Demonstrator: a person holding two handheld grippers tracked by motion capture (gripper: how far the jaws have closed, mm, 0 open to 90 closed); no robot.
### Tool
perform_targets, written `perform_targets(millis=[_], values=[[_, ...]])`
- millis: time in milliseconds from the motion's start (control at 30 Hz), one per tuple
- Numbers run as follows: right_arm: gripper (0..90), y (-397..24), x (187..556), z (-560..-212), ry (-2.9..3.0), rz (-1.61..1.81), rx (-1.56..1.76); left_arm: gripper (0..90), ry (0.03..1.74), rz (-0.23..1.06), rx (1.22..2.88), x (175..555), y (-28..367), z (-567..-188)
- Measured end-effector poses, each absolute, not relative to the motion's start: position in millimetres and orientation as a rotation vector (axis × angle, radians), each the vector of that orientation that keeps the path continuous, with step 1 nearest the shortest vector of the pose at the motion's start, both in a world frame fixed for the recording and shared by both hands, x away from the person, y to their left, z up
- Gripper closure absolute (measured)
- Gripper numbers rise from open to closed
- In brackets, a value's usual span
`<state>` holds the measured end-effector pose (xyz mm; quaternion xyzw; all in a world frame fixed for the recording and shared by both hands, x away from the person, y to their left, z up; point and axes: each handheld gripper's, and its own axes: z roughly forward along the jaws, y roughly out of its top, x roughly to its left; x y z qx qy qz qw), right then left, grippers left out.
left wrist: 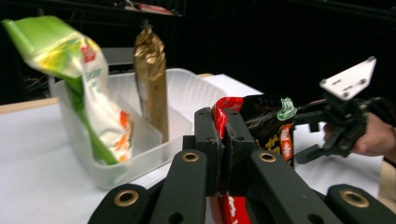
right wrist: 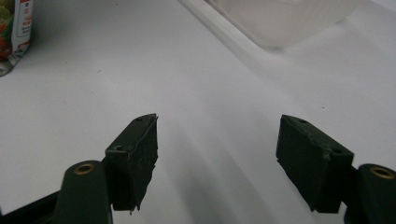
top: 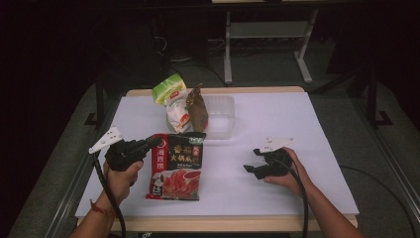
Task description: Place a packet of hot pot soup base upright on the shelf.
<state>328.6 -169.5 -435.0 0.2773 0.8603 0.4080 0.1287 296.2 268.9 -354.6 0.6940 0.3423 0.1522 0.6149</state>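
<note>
A red and black snack packet (top: 177,168) hangs by its upper left corner from my left gripper (top: 157,143), its lower end near the white table (top: 277,124). In the left gripper view the jaws of the left gripper (left wrist: 223,126) are pressed together on the packet's red edge (left wrist: 261,121). My right gripper (top: 251,159) rests low on the table at the right, open and holding nothing. In the right gripper view, the right gripper (right wrist: 217,140) has its jaws standing wide apart over bare white surface, with a corner of the packet (right wrist: 14,32) at the far left.
A clear plastic container (top: 220,119) stands at the table's back centre. A green and white bag (top: 173,99) and a brown bag (top: 198,106) stand upright in its left part. The left gripper view has the container (left wrist: 140,149) and the right gripper (left wrist: 303,135).
</note>
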Motion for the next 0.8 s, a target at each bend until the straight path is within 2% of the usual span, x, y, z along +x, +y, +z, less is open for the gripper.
perform_targets(millis=[500, 800], values=[[28.1, -180, 329, -434, 2.472, 1.188, 0.848, 87.7, 0.713, 0.342, 1.548, 286, 233, -315], [28.0, -180, 328, -431, 2.465, 1.191, 0.849, 87.7, 0.785, 0.353, 1.525, 315, 209, -287]])
